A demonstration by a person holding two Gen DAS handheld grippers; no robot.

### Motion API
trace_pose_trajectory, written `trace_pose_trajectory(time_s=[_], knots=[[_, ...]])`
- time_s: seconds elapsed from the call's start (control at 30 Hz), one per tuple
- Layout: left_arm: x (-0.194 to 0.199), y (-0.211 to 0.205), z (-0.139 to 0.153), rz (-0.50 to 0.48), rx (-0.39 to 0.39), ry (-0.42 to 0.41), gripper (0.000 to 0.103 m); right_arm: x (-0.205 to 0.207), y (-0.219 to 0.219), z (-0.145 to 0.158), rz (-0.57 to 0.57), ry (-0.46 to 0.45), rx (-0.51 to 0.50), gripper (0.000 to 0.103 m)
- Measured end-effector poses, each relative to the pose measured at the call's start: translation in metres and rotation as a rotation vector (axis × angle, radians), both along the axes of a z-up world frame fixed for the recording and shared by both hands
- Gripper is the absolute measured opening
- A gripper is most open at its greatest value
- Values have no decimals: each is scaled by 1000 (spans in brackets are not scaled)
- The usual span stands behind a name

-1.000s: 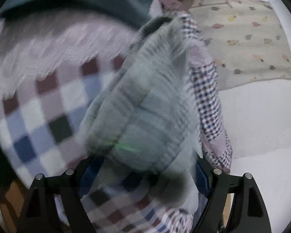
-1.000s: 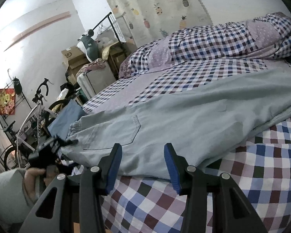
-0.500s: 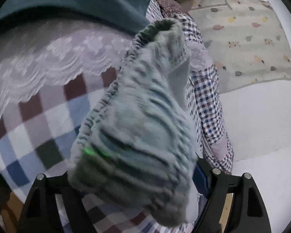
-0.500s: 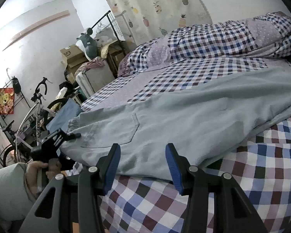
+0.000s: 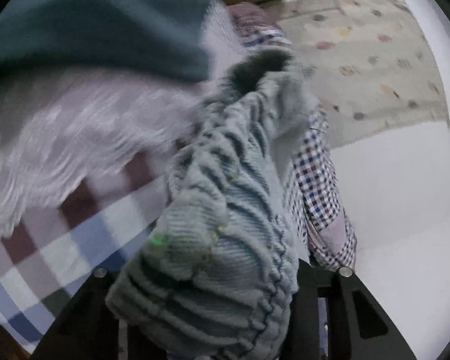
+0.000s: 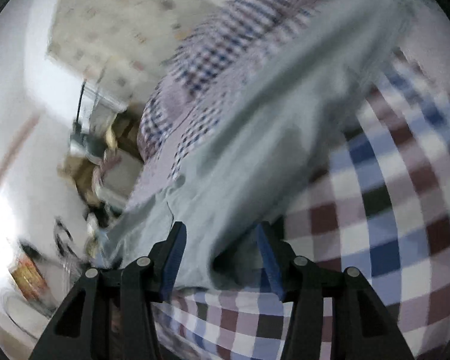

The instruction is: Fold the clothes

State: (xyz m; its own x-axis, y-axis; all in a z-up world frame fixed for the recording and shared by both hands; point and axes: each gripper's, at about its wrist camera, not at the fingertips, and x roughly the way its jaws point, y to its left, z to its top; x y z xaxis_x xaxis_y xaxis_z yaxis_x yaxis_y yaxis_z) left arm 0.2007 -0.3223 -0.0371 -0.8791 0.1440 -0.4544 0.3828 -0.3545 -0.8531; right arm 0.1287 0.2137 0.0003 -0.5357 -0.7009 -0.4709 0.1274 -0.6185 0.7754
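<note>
- Checked bedding in large blue, maroon and white squares point(image 6: 390, 225) covers the bed in both views; a quilt in a finer navy-and-red check point(image 6: 213, 57) lies bunched toward the far side.
- On the white wall beyond hangs a cream curtain with small coloured motifs point(image 5: 369, 60).
- Pale blue-grey trousers of light denim point(image 6: 273, 138) stretch across the bed in the right wrist view, running from upper right down to the near edge. That view is heavily blurred.
- Their gathered elastic waistband point(image 5: 225, 240) fills the middle of the left wrist view, bunched between the black fingers of the left gripper point(image 5: 213, 315). Its jaws are closing with the waistband between them; whether the pads already press on it is hidden by the cloth.
- White lace trim point(image 5: 75, 138) and a dark teal fabric point(image 5: 99, 24) lie above the waistband.
- Right gripper point(image 6: 222, 255) has its blue-padded fingers spread apart, with a fold of the trousers lying in the gap; the pads do not visibly press it.
</note>
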Motion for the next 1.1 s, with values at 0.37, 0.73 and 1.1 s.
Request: trace_pose_trajectory(time_s=[0.37,0.73,1.1], knots=[[-29,-19,92,-88,-165,125,30,-24,-45,-32,76,-114,-86,54],[-24,-42,88,-84,-154,116,29,-34,-79,-38,-78,-120,-14,55],[6,-81,124,-34,-164,129,28,4,-145,1,94,7,49,6]])
